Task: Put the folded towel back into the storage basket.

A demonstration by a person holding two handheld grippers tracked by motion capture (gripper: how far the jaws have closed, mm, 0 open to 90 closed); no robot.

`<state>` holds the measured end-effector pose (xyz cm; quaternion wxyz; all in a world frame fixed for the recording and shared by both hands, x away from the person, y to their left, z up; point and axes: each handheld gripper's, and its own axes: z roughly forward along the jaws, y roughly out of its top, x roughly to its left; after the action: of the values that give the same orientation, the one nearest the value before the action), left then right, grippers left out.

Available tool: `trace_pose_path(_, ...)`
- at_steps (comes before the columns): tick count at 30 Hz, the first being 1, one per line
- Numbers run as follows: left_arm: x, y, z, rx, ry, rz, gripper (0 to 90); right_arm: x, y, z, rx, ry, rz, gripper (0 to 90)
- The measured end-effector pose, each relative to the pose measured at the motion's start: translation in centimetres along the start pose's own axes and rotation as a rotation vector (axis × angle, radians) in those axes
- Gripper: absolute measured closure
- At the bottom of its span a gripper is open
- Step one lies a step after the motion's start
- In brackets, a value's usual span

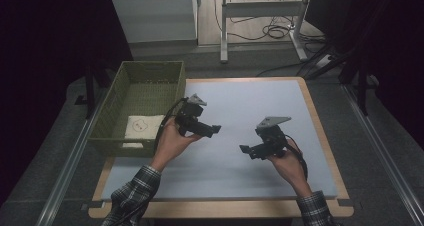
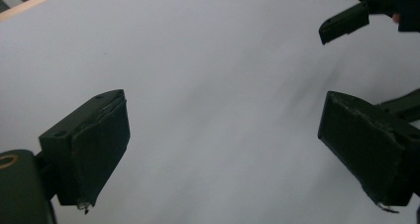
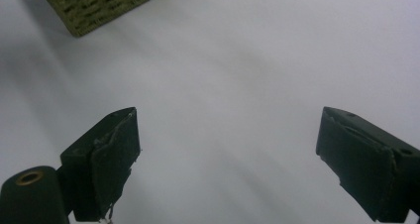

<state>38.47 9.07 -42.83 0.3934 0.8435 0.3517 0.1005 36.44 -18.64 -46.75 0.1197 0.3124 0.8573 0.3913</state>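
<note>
White cloth point(image 1: 142, 126), folded and printed with a small red mark, lies flat in the near end of the green woven basket point(image 1: 150, 71) at about nine o'clock on the pale surface point(image 1: 260, 101), probably placed there as finished work. The left claw point(image 1: 216, 129) hangs beside the basket, jaws wide, nothing between them. The right claw point(image 1: 245, 149), at four o'clock, gapes equally empty.

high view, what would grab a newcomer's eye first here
The two black two-jaw grippers, left gripper and right gripper, held over the middle of the pale blue table mat, both with jaws open and nothing between them. Next, the green woven basket at the mat's left edge, with a folded white cloth inside.
</note>
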Motion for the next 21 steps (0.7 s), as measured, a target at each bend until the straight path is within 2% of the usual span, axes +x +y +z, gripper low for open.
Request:
trace_pose_path(3, -1.0, -0.6, 0.9, 0.0, -0.027, 0.01, 6.2, -0.4, -1.1, -0.8, 0.0, -0.01, 0.003, 9.8)
trace_pose_path(7, -2.1, -1.7, 1.7, 0.002, -0.042, 0.027, 6.2, -1.0, -2.8, -1.7, 0.013, -0.028, 0.004, 8.8)
trace_pose_path(12, -3.4, -3.4, 2.5, -0.001, -0.038, 0.063, 5.4, -1.6, -4.8, -2.8, 0.003, -0.054, 0.02, 6.8)
trace_pose_path(14, -3.9, -4.2, 2.8, -0.002, -0.04, 0.062, 4.8, -1.7, -5.5, -3.2, -0.006, -0.064, 0.022, 6.3)
trace_pose_path(17, -4.5, -5.7, 3.2, -0.003, -0.044, 0.059, 3.9, -1.9, -6.4, -3.5, -0.017, -0.055, 0.038, 5.7)
trace_pose_path(21, -4.9, -7.1, 3.6, 0.005, -0.033, 0.047, 2.4, -2.0, -7.4, -3.5, -0.016, -0.056, 0.04, 4.7)
